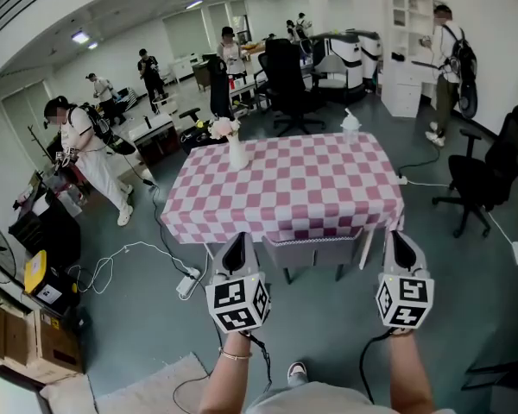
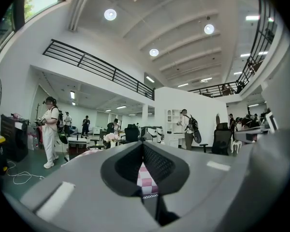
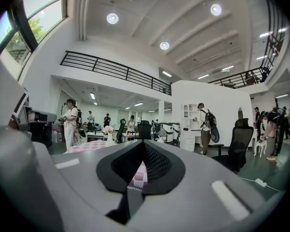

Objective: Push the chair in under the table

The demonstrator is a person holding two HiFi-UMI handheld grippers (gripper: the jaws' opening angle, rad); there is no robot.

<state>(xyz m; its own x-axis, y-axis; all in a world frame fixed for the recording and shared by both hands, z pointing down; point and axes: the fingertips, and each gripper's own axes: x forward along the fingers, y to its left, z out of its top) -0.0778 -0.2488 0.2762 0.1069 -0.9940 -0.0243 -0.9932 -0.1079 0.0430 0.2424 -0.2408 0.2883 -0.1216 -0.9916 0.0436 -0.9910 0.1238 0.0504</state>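
In the head view, the grey chair (image 1: 315, 251), with a flat backrest and pale thin legs, is standing at the near side of the worktop (image 1: 285, 188), which is wearing a pink-and-white checked cloth. Most of the chair is already sitting under the hanging edge of the cloth, and only its backrest and legs are showing. It is looking upright and square to the worktop. A tall white vase (image 1: 236, 152) with pale flowers is standing near the far left corner. The left gripper (image 1: 236, 241) and the right gripper (image 1: 398, 238) are pointing forward at either side of the chair, and neither seems to be touching it. In the left gripper view, the two dark jaws are pressing together at their tips with nothing between them, and only a strip of the checked cloth is showing through the narrow slit behind. In the right gripper view the jaws are meeting in the same way, also empty, again with the checked cloth beyond them. I am judging that the pushing step is nearly finished. If the chair needs to go deeper, the next move is calling for both closed grippers to come inward onto the backrest and press evenly, so that the chair is not turning.
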